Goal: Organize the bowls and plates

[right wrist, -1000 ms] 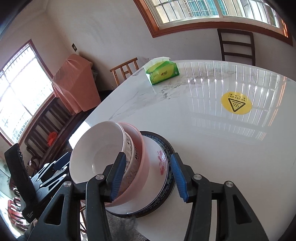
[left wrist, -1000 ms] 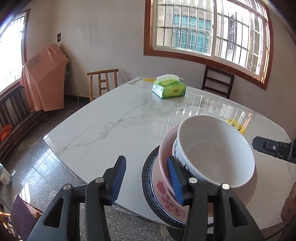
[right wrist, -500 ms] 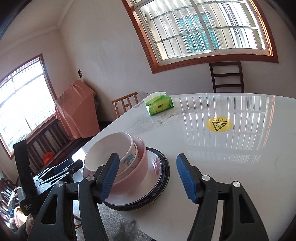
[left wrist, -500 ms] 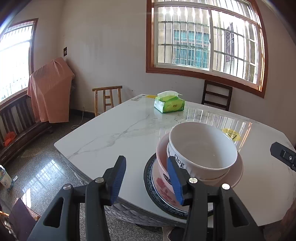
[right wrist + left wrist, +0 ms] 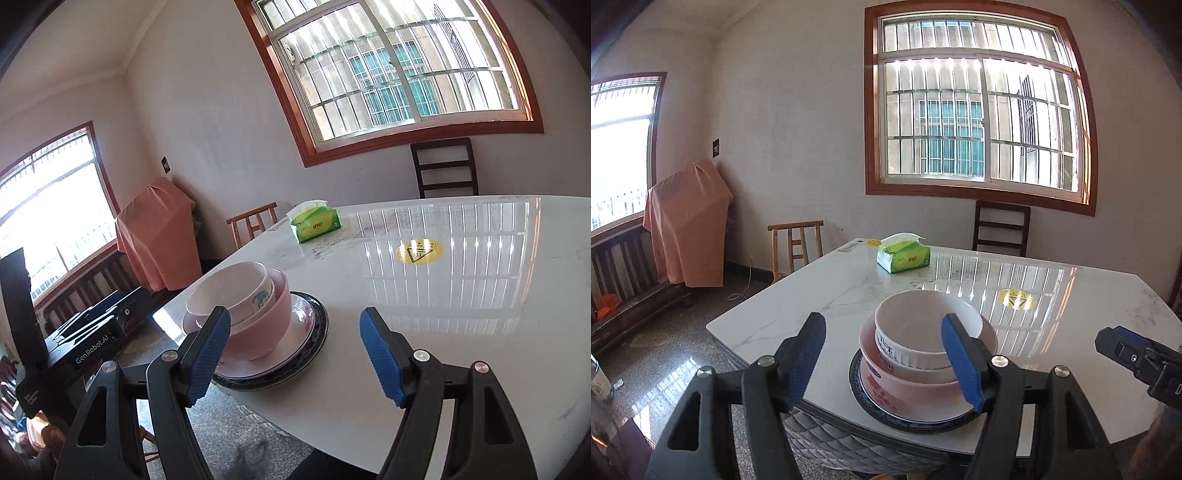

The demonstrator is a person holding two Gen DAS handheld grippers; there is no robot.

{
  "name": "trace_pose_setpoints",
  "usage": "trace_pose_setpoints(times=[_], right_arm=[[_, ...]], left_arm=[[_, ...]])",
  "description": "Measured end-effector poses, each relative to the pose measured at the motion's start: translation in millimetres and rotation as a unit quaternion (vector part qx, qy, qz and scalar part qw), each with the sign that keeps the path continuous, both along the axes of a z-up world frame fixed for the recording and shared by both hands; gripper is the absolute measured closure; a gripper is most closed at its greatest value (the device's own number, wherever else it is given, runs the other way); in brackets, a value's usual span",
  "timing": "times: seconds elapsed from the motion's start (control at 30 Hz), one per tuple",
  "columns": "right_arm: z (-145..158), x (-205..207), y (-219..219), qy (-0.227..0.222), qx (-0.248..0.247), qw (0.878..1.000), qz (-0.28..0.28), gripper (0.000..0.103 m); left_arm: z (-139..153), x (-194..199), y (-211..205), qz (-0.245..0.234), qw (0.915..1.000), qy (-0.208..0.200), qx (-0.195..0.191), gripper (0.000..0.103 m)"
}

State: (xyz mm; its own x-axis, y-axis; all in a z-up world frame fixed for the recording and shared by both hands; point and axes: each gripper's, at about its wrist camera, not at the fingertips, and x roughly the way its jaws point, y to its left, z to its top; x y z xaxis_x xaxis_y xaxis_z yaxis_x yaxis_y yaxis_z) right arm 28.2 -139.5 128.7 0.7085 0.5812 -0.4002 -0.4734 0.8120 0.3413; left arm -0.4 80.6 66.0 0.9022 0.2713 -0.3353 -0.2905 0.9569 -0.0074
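Bowls [image 5: 925,332] stacked on plates [image 5: 886,400] – tissue box [image 5: 903,256], chairs [image 5: 1001,229] beyond

Counted on one marble table [image 5: 798,314]: two nested bowls, one white bowl [image 5: 923,332] inside one pink bowl [image 5: 916,384]; two stacked plates, one white plate [image 5: 301,325] on one dark-rimmed plate [image 5: 321,325]. One green tissue pack [image 5: 904,258]. One yellow sticker [image 5: 1016,298]. Two chairs: one light chair [image 5: 796,243], one dark chair [image 5: 1001,229]. Two windows seen.
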Motion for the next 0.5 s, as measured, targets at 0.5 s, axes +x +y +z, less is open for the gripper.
trace_pose_setpoints(times=[0.5], right_arm=[[-0.9, -22.1, -41.3, -0.009, 0.026, 0.999, -0.019, 0.03]], left_arm=[[44.8, -34.0, -39.8, -0.054, 0.9974, -0.045, -0.016, 0.017]])
